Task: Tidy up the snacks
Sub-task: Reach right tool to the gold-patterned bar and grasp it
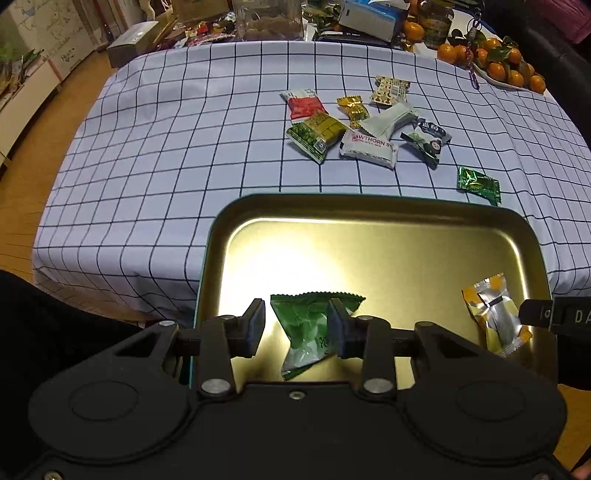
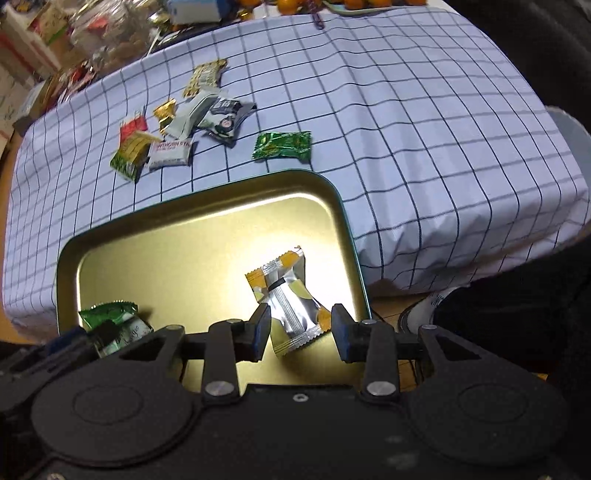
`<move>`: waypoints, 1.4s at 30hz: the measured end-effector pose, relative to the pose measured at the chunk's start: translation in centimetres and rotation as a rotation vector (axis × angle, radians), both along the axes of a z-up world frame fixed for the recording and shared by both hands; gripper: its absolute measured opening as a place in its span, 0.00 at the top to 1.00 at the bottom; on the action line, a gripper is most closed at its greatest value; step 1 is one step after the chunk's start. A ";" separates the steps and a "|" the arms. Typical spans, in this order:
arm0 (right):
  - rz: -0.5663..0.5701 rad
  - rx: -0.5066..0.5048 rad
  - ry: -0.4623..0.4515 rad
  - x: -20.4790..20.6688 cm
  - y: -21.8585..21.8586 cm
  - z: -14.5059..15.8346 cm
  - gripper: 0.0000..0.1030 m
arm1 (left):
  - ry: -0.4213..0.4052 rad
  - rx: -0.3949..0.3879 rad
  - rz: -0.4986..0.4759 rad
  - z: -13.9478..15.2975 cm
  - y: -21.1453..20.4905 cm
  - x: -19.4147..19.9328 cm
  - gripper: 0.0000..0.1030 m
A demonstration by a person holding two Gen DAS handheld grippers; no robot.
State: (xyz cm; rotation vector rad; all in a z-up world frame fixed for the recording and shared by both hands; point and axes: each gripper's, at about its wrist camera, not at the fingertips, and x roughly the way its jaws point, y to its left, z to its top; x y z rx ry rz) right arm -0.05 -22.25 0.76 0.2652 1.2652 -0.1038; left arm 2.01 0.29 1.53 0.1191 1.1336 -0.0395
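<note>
A gold tin tray [image 1: 369, 221] [image 2: 184, 236] sits at the near edge of the checked tablecloth. In it lie a green snack packet [image 1: 306, 325] [image 2: 110, 314] and a silver-and-orange packet [image 1: 496, 314] [image 2: 288, 299]. My left gripper [image 1: 295, 326] is open just above the green packet, which lies between its fingers. My right gripper [image 2: 300, 330] is open above the silver-and-orange packet. Several wrapped snacks lie in a loose pile [image 1: 362, 122] [image 2: 177, 125] on the cloth beyond the tray, with one green candy [image 1: 478, 182] [image 2: 282, 146] apart to the right.
The back of the table holds a glass jar [image 1: 269, 18], boxes [image 1: 373, 14] and a plate of oranges [image 1: 506, 66]. The tablecloth [image 1: 166, 147] drops off at the near and side edges. Wooden floor [image 1: 22, 206] lies to the left.
</note>
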 end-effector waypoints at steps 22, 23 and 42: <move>0.067 -0.094 -0.216 15.1 -0.1 7.6 0.65 | -0.111 -0.069 0.136 6.7 1.9 16.6 0.56; 0.052 -0.080 -0.205 16.2 -0.3 7.6 0.65 | -0.102 -0.076 0.130 6.7 1.8 17.4 0.56; -0.113 0.199 0.026 30.0 -1.2 0.2 0.65 | 0.115 -0.140 0.182 1.6 2.1 24.0 0.56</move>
